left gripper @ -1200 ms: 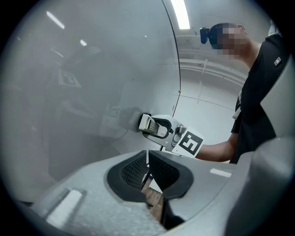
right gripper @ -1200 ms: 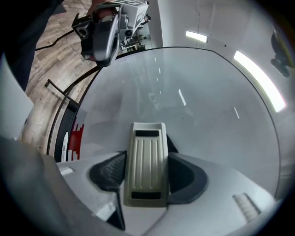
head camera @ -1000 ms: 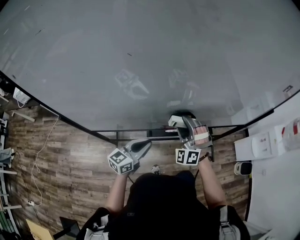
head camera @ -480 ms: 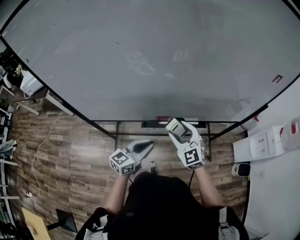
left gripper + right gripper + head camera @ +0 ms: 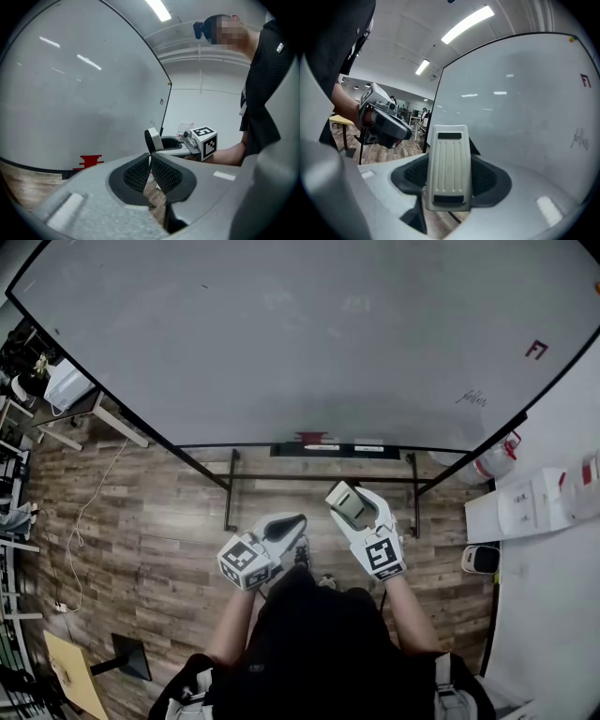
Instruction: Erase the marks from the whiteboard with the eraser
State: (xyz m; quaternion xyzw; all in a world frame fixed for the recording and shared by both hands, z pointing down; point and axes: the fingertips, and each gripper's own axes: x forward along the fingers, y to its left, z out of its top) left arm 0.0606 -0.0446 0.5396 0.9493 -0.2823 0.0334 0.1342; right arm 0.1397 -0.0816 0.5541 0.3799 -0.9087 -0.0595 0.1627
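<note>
The whiteboard fills the top of the head view, with a small red mark and a black scribble near its right edge. My right gripper is shut on the grey-white eraser, held clear of the board above the floor. In the right gripper view the eraser sits upright between the jaws, with the red mark and the scribble on the board beyond. My left gripper is shut with nothing in it, and its pads meet in the left gripper view.
The board's tray holds markers and something red. Stand legs reach down to the wooden floor. White units and a red-and-white object stand at the right. A table is at the left and cardboard at lower left.
My right gripper has come away from the tray with the eraser in it and now sits lower, nearer the body. The board has receded, bringing its right-edge marks into view. The left gripper barely moved.
</note>
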